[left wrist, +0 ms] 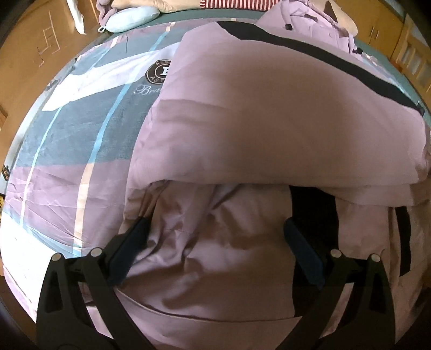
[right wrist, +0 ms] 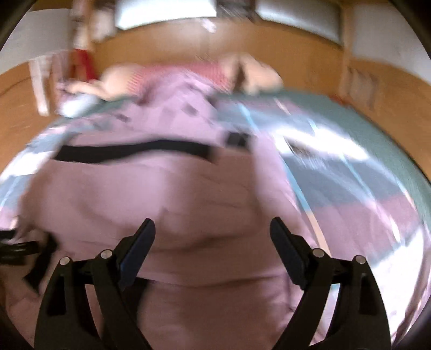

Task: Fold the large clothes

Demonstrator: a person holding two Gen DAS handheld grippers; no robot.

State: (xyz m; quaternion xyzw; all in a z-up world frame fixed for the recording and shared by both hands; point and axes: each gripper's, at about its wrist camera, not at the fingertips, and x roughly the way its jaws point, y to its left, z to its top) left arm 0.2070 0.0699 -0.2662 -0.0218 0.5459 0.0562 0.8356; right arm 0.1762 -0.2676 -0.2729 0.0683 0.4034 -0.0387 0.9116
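Left wrist view: ahead of my left tool [left wrist: 215, 231] a folded bulk of the lilac padded coat [left wrist: 269, 115] rises, its black trim band [left wrist: 336, 62] beyond; a patterned bedsheet [left wrist: 80, 140] lies off to the left, a pale blue cushion [left wrist: 132, 17] far ahead. My left tool stands wide apart over rumpled coat fabric, clamping nothing. My right tool [right wrist: 212, 228] is also spread wide, above the same coat, blurred. The fabric is smooth, puffy and creased; the sheet is wrinkled.
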